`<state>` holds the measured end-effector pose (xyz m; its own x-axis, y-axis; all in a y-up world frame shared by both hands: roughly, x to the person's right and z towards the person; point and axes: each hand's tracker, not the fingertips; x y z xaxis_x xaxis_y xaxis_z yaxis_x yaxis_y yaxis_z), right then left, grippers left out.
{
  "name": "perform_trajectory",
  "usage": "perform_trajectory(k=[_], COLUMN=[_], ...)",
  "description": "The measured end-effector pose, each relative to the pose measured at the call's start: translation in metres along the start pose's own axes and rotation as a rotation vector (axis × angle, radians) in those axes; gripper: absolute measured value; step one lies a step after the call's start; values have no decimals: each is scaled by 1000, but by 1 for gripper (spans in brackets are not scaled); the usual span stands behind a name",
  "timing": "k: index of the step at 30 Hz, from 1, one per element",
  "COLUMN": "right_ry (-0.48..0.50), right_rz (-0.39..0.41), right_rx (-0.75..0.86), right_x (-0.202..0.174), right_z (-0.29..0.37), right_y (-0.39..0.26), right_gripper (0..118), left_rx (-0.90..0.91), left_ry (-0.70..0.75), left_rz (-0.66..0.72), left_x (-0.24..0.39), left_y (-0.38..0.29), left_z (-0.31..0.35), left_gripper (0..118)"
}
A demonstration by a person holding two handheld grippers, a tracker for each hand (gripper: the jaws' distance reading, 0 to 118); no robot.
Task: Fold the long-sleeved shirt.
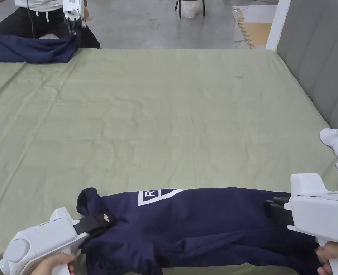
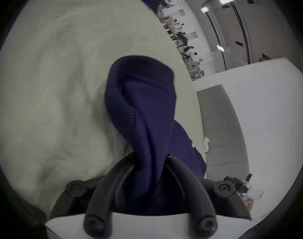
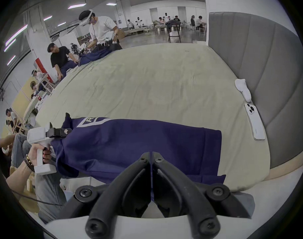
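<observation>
On the bed (image 1: 164, 107), both claws, left claw (image 1: 101, 222) and right claw (image 1: 272, 211), clamp the soft, limp shirt (image 1: 207, 222) at opposite ends.

Your shirt (image 1: 207, 222) is navy knit cloth, matt, w/ ribbed weave at the bunched end in the left gripper view and a flat white print near its far edge. The bed sheet (image 1: 164, 118) is pale green cloth, matt, lightly creased. Your left gripper (image 1: 101, 222) and right gripper (image 3: 151, 156): smooth white plastic bodies, matt black plastic jaws. By the bed's right edge: padded grey cloth headboard (image 1: 318, 61), glossy white phone (image 3: 254, 123), soft white sock (image 1: 334, 142).
</observation>
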<state>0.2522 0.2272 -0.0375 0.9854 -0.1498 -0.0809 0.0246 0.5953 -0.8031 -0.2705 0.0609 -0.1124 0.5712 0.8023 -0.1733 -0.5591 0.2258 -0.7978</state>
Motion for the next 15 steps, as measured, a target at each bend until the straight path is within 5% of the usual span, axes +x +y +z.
perform_trajectory(k=[1,15], right_ry=[1,-30], right_rz=[1,-12], right_rx=[0,6], right_x=[0,-1], right_z=[0,6], right_y=[0,4], right_gripper=[0,0], left_rx=[10,248], left_ry=[-1,77], left_rz=[-86,-69], left_x=[2,10], left_y=[3,83], left_z=[1,45], left_gripper=[22,21])
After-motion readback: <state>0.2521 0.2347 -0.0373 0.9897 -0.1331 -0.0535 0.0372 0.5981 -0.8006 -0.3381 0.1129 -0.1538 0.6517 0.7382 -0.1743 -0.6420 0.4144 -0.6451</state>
